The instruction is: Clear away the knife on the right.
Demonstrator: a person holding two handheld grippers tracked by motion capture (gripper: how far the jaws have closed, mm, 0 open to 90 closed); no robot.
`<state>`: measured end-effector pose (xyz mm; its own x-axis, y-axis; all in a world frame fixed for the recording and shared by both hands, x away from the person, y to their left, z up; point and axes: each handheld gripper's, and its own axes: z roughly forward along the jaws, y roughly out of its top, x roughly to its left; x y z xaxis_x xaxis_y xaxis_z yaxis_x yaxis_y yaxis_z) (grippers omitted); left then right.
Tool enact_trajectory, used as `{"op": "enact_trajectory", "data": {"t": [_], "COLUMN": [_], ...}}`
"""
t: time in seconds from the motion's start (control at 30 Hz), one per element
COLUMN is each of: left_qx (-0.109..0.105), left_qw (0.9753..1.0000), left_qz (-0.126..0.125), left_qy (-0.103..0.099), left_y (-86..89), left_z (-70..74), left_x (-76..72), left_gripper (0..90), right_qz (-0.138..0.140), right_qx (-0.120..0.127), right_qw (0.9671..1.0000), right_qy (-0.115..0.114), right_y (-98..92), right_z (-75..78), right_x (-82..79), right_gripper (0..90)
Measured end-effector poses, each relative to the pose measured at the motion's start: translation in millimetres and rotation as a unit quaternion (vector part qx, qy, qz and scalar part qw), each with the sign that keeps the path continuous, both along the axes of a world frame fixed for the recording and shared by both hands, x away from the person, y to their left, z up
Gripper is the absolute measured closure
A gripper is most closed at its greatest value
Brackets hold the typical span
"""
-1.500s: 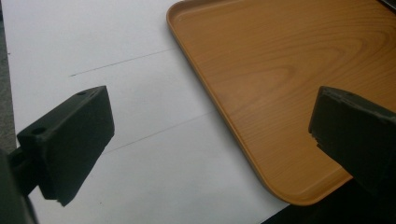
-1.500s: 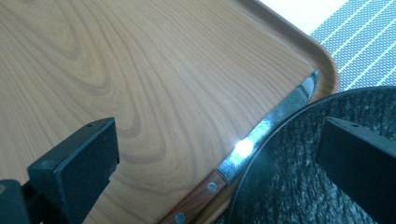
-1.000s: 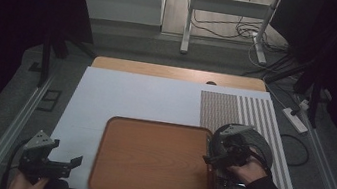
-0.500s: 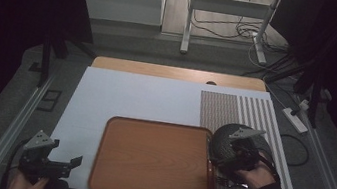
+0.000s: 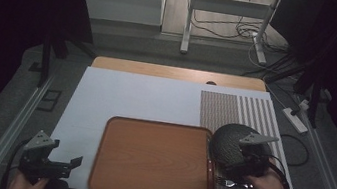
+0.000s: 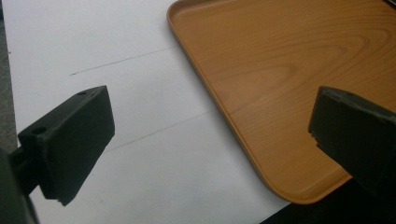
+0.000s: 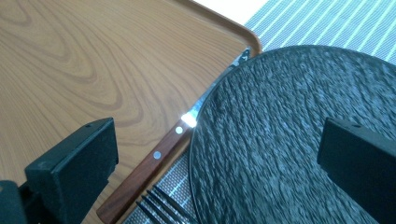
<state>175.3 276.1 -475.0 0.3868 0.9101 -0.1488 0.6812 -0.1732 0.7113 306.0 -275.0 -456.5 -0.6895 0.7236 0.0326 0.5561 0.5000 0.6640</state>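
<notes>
Tray (image 5: pixel 154 160) sits bare at the table's near edge in the high view, dark plate (image 5: pixel 230 144) just right. Left gripper (image 6: pixel 210 140) view — jaws apart over white sheet (image 6: pixel 93 70). Right gripper (image 7: pixel 219 163) view — jaws apart over the plate, knife (image 7: pixel 159 151) and fork (image 7: pixel 159 207) beside.

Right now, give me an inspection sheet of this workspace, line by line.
Surface: white sheet over a wooden table; striped placemat on its right part.
Job's things: wooden tray, nothing on it; dark textured plate on the placemat; wood-handled knife along the tray's right edge; fork near the plate's front.
Clutter: nothing seen.
Grippers: left gripper open, off the table's front left corner; right gripper open, over the plate's left edge.
Cables: loose cables on the floor behind; power strip to the right.
Surroundings: dark room, metal stand legs beyond.
</notes>
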Motion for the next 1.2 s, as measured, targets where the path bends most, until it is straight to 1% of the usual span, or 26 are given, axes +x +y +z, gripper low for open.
{"op": "enact_trajectory", "data": {"t": [0.27,0.5,0.7,0.93,1.2], "left_qx": [0.001,0.000,0.000,-0.001,-0.001], "left_qw": [1.0000,1.0000,1.0000,1.0000,1.0000], "left_qz": [-0.001,-0.001,-0.001,-0.001,-0.001], "left_qy": [0.001,0.001,0.001,0.000,0.001], "left_y": [-0.3,0.0,0.0,0.1,0.5], "left_z": [0.1,0.1,0.1,0.0,-0.1], "left_x": [0.3,0.2,0.2,0.0,-0.3], "left_gripper": [1.1,1.1,1.1,1.1,1.1], "right_qz": [-0.021,-0.040,-0.054,-0.070,-0.081], "right_qx": [0.010,0.023,0.024,0.025,0.018], "right_qw": [0.9997,0.9987,0.9977,0.9966,0.9961], "right_qy": [-0.011,-0.023,-0.032,-0.035,-0.029], "right_y": [-11.7,-21.6,-29.9,-38.5,-47.7], "right_z": [2.4,4.8,5.2,4.7,1.1], "right_x": [-8.2,-15.8,-21.8,-29.7,-39.1], "right_gripper": [0.0,0.0,0.0,0.0,0.0]}}
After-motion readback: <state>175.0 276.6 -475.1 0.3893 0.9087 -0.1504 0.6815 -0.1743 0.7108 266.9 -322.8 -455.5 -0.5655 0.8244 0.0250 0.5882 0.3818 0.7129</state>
